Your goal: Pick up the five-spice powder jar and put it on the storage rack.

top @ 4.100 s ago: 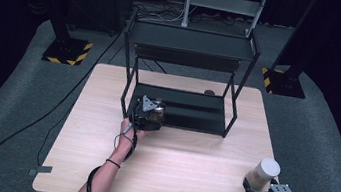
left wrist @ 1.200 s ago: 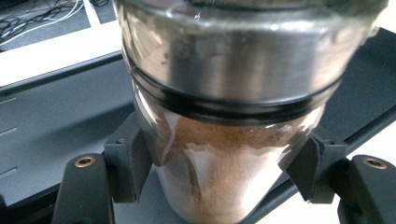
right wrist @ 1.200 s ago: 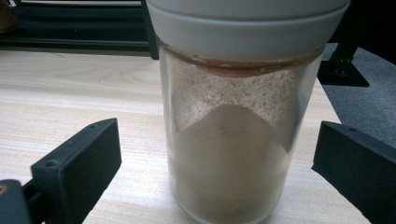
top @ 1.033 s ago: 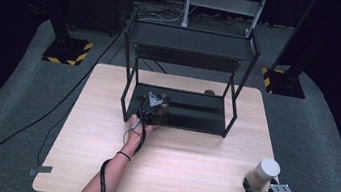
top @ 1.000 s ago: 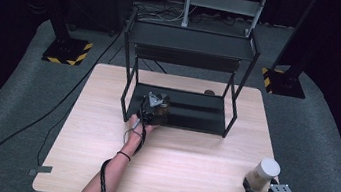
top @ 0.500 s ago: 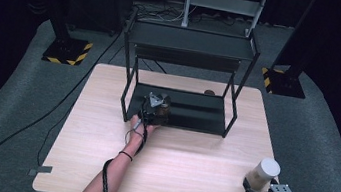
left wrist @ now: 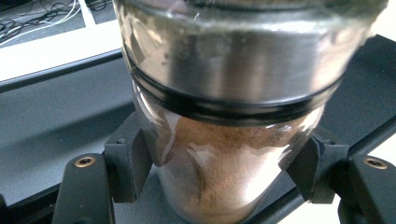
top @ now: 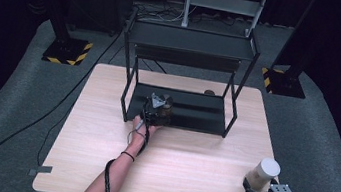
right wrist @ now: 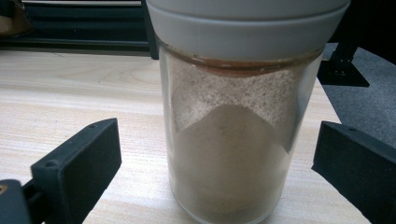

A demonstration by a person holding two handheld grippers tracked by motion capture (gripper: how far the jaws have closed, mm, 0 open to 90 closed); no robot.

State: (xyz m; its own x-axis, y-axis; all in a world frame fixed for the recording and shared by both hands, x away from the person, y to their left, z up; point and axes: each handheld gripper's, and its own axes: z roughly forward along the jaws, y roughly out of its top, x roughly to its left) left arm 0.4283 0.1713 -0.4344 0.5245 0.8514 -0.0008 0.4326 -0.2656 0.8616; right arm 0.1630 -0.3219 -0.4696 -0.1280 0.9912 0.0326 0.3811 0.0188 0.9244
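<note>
Holding brown powder, glass jar [left wrist: 224, 140] wears steel lid.

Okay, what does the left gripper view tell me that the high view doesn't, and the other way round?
Left gripper view alone: the jar is glass with a metal band, holds brown powder, and both pads press its sides.

High view alone: the table, the whole rack, and the right gripper with its jaws either side of a white-capped jar at the table's near right corner.

Both: the left gripper holding its jar at the rack's lower shelf.
</note>
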